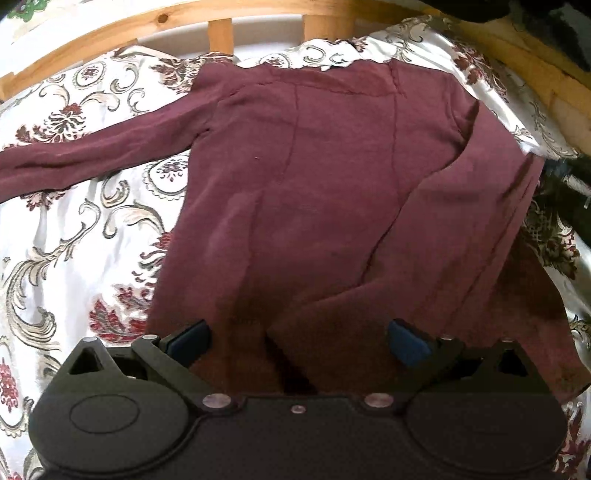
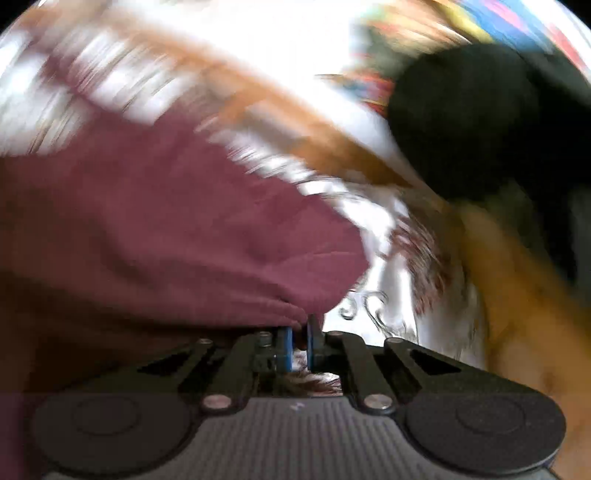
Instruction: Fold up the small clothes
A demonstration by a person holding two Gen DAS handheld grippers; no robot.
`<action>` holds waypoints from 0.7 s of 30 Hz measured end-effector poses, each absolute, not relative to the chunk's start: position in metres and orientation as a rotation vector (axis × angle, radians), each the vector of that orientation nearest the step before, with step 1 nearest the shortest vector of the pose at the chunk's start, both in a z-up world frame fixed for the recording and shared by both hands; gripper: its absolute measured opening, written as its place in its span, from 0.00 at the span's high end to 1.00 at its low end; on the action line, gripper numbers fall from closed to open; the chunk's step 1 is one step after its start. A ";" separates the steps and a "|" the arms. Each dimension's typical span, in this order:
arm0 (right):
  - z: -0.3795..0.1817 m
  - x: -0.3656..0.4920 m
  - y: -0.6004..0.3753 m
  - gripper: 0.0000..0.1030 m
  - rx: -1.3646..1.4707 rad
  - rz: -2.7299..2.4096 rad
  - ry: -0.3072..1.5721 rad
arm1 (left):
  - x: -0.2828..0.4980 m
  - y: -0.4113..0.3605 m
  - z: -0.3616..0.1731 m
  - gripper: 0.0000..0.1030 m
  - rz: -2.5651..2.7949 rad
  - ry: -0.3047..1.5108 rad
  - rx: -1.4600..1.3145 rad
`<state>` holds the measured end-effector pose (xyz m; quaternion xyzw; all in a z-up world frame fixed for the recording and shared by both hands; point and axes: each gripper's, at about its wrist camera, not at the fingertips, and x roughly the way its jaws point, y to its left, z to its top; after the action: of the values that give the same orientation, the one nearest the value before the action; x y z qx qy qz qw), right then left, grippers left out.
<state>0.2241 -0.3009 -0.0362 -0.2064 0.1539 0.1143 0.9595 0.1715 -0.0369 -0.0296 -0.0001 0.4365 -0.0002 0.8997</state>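
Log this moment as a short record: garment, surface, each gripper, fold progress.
garment: maroon long-sleeved top, spread flat
sleeves: one stretched out to the picture's left, the other folded in over the body
surface: floral bedspread with a wooden bed frame behind
left gripper: open, over the hem, nothing between the pads
right gripper: shut on an edge of the top; view blurred
progress: first sleeve in, body not yet folded
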 end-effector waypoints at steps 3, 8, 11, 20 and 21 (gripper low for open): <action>-0.023 0.229 -0.334 0.93 -0.045 0.142 0.331 | 0.176 -0.047 -0.036 0.01 0.012 0.904 0.028; -0.045 0.239 -0.363 0.93 0.201 0.048 0.472 | 0.180 -0.061 -0.045 0.01 0.028 0.920 0.048; -0.042 0.240 -0.352 0.91 0.087 0.070 0.482 | 0.178 -0.062 -0.045 0.01 0.031 0.916 0.060; -0.009 0.219 -0.372 0.34 -0.101 0.213 0.605 | 0.154 -0.037 -0.019 0.01 -0.083 0.771 -0.130; -0.007 0.218 -0.376 0.29 -0.098 0.199 0.600 | 0.155 -0.038 -0.018 0.01 -0.099 0.760 -0.119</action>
<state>0.2175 -0.3757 -0.0067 -0.0482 0.2951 0.0976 0.9492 0.1555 -0.0377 -0.0181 -0.0580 0.3705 -0.0481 0.9258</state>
